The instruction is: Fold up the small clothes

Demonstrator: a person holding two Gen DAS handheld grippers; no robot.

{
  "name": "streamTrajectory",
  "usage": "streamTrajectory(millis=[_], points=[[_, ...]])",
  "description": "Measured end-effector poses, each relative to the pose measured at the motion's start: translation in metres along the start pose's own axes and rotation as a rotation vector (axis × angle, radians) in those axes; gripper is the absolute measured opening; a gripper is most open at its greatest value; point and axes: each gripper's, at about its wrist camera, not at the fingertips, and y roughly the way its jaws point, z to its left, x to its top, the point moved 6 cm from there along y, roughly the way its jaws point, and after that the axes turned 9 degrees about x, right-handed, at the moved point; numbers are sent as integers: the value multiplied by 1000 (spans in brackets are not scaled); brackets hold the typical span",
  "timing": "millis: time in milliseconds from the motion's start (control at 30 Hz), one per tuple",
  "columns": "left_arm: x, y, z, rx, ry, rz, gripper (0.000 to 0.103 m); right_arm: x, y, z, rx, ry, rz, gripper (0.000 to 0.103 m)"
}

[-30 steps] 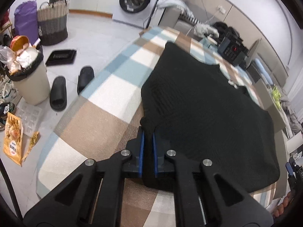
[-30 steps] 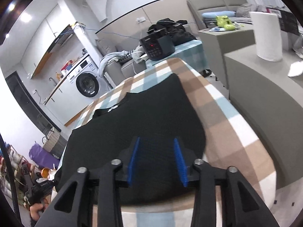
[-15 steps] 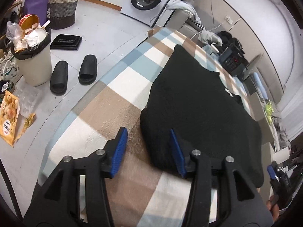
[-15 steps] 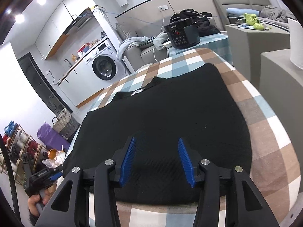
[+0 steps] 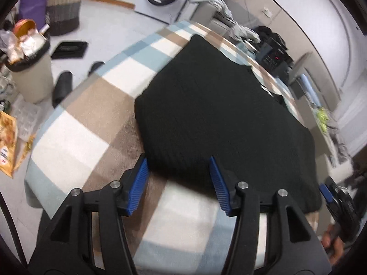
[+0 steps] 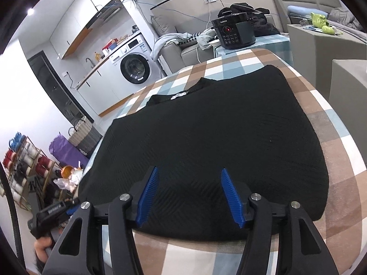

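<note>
A black knit top (image 5: 220, 114) lies flat on a desk with a checked cloth (image 5: 75, 142) of blue, brown and white squares. The top covers most of the middle of the desk, and its neck with a small white label (image 6: 180, 95) points to the far end. The left claw (image 5: 177, 182) hangs over the near left corner of the top. Its blue pads are apart and opening, and the edge of the top sits between them, but the pads do not press on it. The right claw (image 6: 190, 197) hangs over the near edge of the top. Its pads are apart and opening too, with the knit below them and nothing held. A hand (image 6: 42, 246) at the low left of the right view grips the other tool. Past the far end of the desk stands a black cooker (image 6: 234, 31) with a red light, next to a pile of clothes on a grey sofa. A white washing machine (image 6: 134, 65) stands by the wall. On the floor to the left are a full bin (image 5: 29, 68), two black slippers (image 5: 62, 87), a woven basket (image 5: 64, 9) and a purple bag (image 5: 33, 2). Nothing lies on top of the black top, and nothing stands between the claws and it.
</note>
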Motion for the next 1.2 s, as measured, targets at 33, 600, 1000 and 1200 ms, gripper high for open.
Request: streamTrajectory(millis=[33,600,1000,1200], points=[[2,3,-5,8,9,-13,50,-1,0,-1,-6,-2,5,59],[25,-11,-8,6,49,-144,8,-10,20,1,-24,-11,70,59],[14,-23,17,-18,-42,-132,56,-15,32,4,-10,-23,107,59],[10,-14,14,30,5,-136,59,-15,35,7,-11,-29,115,59]])
